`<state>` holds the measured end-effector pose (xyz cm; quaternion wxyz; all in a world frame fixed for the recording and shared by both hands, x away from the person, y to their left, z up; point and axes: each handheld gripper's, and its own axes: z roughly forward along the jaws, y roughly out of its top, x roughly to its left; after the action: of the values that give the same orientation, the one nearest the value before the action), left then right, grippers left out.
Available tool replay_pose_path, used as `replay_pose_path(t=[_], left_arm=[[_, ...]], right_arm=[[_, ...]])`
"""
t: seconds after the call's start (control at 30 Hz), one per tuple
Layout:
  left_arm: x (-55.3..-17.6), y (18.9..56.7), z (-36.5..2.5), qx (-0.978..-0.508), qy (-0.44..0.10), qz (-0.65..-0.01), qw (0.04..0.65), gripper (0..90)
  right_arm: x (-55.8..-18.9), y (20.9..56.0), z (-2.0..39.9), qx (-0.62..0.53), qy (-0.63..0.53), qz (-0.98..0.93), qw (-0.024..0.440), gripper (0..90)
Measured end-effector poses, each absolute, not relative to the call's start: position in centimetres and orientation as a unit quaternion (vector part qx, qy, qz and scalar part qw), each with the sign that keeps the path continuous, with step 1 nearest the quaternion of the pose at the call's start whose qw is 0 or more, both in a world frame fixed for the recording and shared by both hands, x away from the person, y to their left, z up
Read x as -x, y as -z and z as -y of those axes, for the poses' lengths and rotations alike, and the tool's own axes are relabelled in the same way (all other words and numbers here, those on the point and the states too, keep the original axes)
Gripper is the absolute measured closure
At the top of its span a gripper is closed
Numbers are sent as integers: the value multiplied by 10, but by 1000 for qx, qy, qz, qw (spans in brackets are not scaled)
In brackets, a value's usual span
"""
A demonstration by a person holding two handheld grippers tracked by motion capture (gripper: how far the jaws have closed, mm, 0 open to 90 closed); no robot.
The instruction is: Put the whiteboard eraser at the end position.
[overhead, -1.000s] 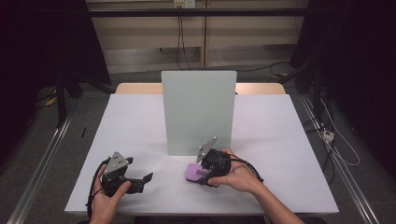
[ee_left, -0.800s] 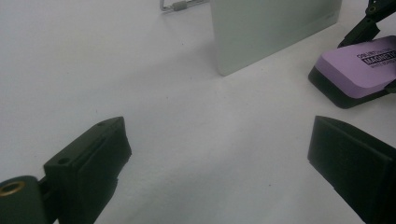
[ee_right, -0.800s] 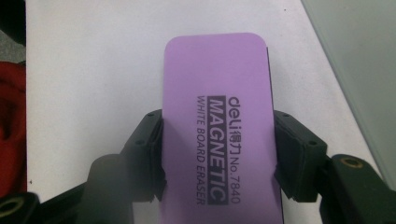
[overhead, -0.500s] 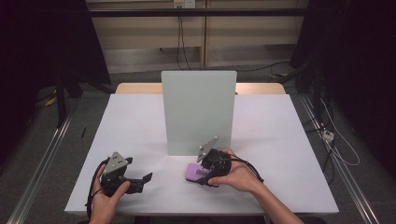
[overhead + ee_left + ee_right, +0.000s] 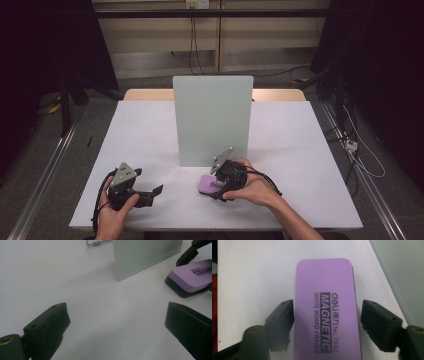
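Eraser between right gripper jaws; near end cut off.

An upright pale-green board stands across the middle of the white table and blocks any straight pass from the near side to the far side there. Bare tabletop lies open to either side of it. Just before its near right foot lies a purple eraser, straddled by the right gripper, jaws apart. The left gripper, jaws wide, sits at the near left; bare surface lies between it and the eraser.
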<state>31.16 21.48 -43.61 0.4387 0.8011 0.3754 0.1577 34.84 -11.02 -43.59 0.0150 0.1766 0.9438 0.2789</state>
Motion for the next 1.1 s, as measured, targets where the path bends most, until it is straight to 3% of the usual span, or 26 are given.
replay_pose_path(t=[0.3, 0.83, 1.0, 1.1], left_arm=[[-311, 436, -215, -801, -159, -374, 440, 52], [-311, 437, -215, -799, -159, -380, 438, 52], [-312, 437, -216, -800, -160, -380, 436, 52], [-311, 437, -215, -800, -157, -379, 437, 52]], right_arm=[[-348, 435, 110, -178, -289, -941, 16, 87], [-352, 427, 126, -240, -333, -911, 45, 86], [-348, 421, 132, -263, -352, -895, 73, 81], [-348, 421, 136, -281, -368, -884, 65, 72]])
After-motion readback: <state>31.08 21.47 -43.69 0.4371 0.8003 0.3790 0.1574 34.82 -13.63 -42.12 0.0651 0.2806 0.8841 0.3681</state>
